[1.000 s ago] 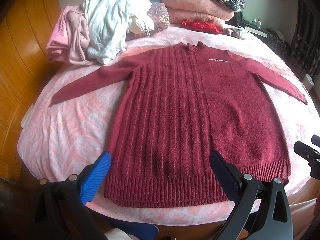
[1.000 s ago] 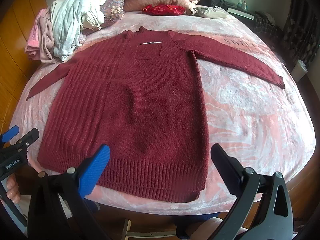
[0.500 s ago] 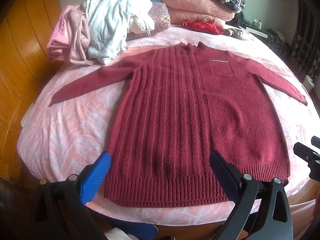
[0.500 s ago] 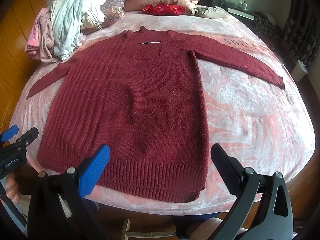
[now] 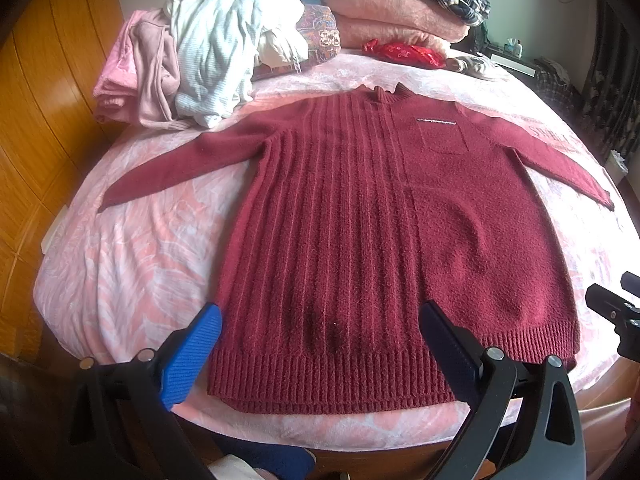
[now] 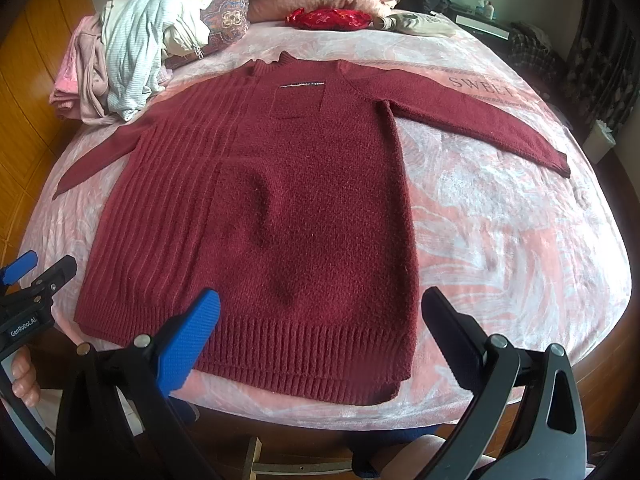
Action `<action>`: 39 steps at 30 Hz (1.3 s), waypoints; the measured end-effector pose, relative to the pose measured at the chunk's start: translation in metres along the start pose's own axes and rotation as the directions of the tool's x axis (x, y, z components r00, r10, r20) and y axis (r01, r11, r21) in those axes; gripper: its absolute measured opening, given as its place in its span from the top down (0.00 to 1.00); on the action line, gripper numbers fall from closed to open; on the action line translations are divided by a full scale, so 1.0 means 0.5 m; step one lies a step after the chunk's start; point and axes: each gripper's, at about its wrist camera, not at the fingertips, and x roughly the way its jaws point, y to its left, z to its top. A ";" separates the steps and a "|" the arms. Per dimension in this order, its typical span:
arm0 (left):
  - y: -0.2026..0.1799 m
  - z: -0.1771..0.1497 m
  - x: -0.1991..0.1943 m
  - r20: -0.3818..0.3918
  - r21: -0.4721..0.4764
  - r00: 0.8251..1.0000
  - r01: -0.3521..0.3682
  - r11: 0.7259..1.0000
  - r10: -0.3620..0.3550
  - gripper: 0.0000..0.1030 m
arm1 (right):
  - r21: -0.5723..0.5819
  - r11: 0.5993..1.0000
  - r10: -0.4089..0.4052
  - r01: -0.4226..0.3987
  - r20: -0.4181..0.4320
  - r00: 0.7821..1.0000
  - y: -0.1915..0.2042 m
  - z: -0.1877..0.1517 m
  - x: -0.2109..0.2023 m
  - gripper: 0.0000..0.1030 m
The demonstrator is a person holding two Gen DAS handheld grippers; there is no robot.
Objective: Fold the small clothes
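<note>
A dark red knit sweater [image 5: 380, 232] [image 6: 264, 208] lies flat and face up on the pink bed cover, both sleeves spread out to the sides, collar at the far end, ribbed hem nearest me. My left gripper [image 5: 320, 344] hangs open above the hem's left half, nothing between its fingers. My right gripper [image 6: 320, 332] is open too, over the hem's right part and holding nothing. Each gripper shows at the edge of the other's view: the right gripper [image 5: 616, 312] and the left gripper [image 6: 28, 280], held by a hand.
A heap of pink and white clothes [image 5: 192, 68] sits at the far left of the bed [image 5: 132, 264]. Pillows, folded pink blankets [image 5: 392, 20] and a red pouch [image 5: 404, 54] line the far end. Orange wooden panelling [image 5: 44, 120] borders the left; dark furniture stands to the right.
</note>
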 end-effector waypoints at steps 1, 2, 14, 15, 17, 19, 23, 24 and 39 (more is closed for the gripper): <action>0.000 0.000 0.000 0.001 -0.001 1.000 0.000 1.000 0.000 0.04 | 0.000 1.000 0.001 -0.001 -0.002 1.000 0.000 0.000 0.000 0.03; 0.000 0.000 0.000 0.002 -0.001 1.000 0.000 1.000 0.000 0.04 | -0.001 1.000 0.001 -0.001 -0.002 1.000 0.000 -0.001 0.000 0.03; 0.000 0.002 0.002 -0.008 -0.006 1.000 -0.004 1.000 0.004 0.04 | -0.003 1.000 0.006 -0.006 -0.012 1.000 0.000 0.000 0.004 0.03; 0.000 0.006 0.004 -0.011 -0.007 1.000 -0.006 1.000 0.006 0.04 | 0.000 1.000 0.011 -0.011 -0.018 1.000 -0.004 0.003 0.005 0.03; -0.002 0.024 0.016 -0.018 -0.009 1.000 -0.022 1.000 0.022 0.04 | 0.017 1.000 0.017 -0.017 -0.033 0.999 -0.020 0.023 0.008 0.03; -0.012 0.057 0.036 -0.031 -0.006 0.999 -0.034 0.999 0.034 0.04 | 0.051 0.999 -0.005 0.006 -0.033 0.999 -0.051 0.054 0.009 0.03; -0.059 0.145 0.077 -0.015 0.020 1.000 -0.027 0.999 0.027 0.04 | 0.157 0.986 -0.046 0.047 -0.011 0.999 -0.143 0.132 0.011 0.03; -0.077 0.174 0.090 0.004 0.030 1.000 -0.028 0.999 0.028 0.04 | 0.177 0.983 -0.059 0.059 -0.006 0.998 -0.167 0.151 0.013 0.03; -0.365 0.435 0.313 0.013 0.063 0.988 0.151 0.987 -0.152 0.04 | 0.470 0.870 -0.086 0.149 -0.153 0.985 -0.733 0.333 0.254 0.03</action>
